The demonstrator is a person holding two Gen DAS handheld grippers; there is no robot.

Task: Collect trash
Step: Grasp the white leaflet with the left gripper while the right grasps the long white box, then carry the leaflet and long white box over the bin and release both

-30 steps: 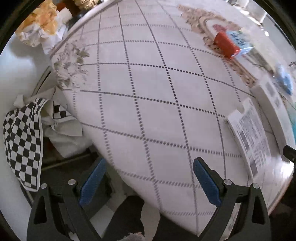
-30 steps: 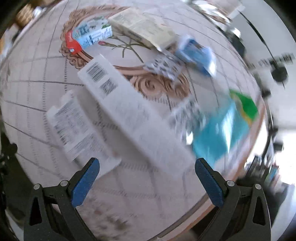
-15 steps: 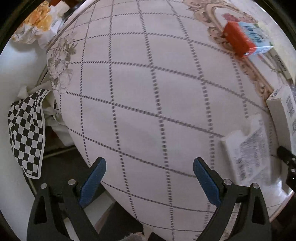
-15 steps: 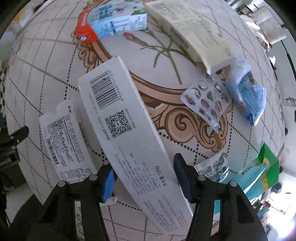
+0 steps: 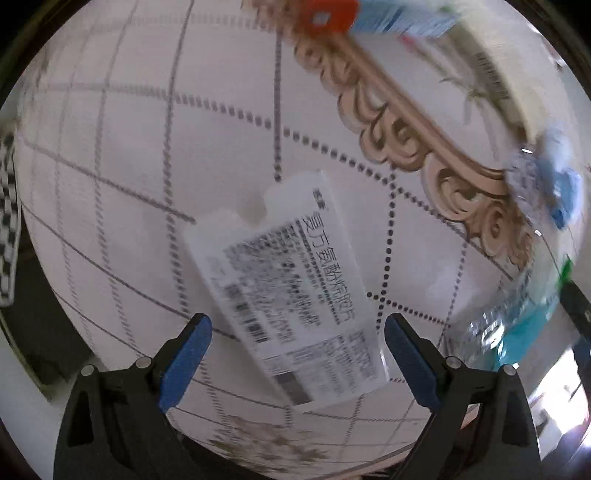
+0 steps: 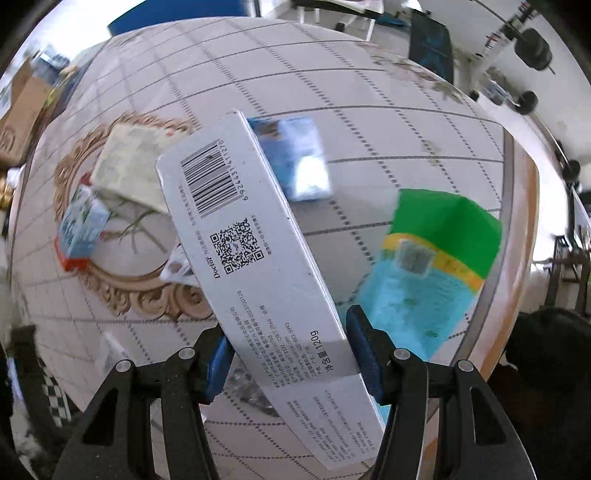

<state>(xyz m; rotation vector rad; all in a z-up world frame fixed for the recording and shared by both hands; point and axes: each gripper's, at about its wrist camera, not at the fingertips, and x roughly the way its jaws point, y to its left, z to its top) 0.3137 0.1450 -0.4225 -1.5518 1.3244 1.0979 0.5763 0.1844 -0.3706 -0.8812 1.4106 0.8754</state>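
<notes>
Motion blur smears the red-and-blue carton [image 5: 369, 14]; the long white barcoded box [image 6: 266, 273] hides a silver blister pack [image 6: 177, 269].

The left gripper [image 5: 297, 341] hung with its jaws spread wide, the blue pads [image 5: 186, 349] well apart and touching nothing, pointed down at a slant toward the table. The right gripper [image 6: 291, 354] had its jaws drawn in, both blue pads [image 6: 364, 349] pressed against the long sides of a white box [image 6: 255, 258], which stuck out forward between the fingers, lifted and tilted.
</notes>
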